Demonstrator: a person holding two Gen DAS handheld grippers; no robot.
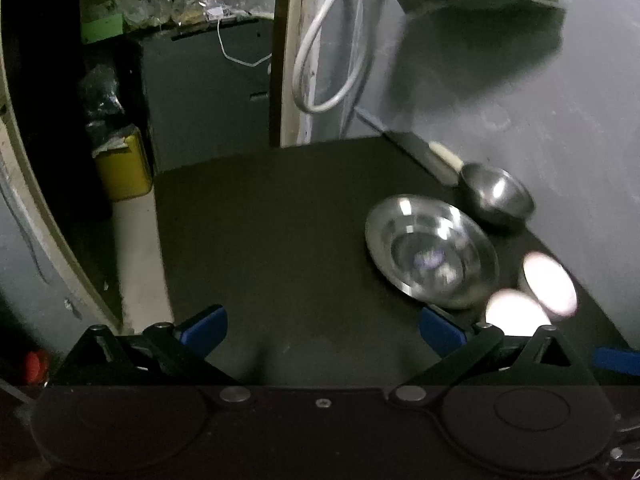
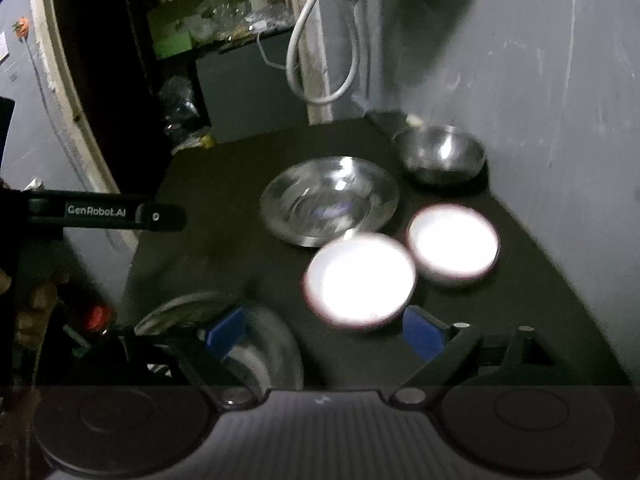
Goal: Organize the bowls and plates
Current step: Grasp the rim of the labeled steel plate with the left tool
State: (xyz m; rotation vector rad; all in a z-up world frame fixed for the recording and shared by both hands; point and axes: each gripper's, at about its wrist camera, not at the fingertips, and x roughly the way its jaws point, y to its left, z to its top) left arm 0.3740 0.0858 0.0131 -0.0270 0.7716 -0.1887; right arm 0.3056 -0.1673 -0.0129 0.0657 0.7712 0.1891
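Hovering over dark table (image 2: 224, 184), left gripper (image 1: 320, 330) and right gripper (image 2: 326, 334) both spread wide, nothing between jaws. Ahead-right of right gripper: steel plate (image 2: 328, 206), steel bowl (image 2: 442, 154) beyond it, two white bowls (image 2: 360, 278) nearest. Judged: steel light, stiff, slippery, so pinch at rim; white ones likely fragile. Glare hides white interiors; blurred dish (image 2: 260, 344) under left finger unclear.

Ahead of the right gripper (image 2: 322, 334), a white bowl (image 2: 360, 280) sits upright just beyond its fingertips; a second white bowl (image 2: 454, 246) stands beside it to the right. Farther off lie a shiny steel plate (image 2: 330, 200) and, beyond-right, a steel bowl (image 2: 442, 154).
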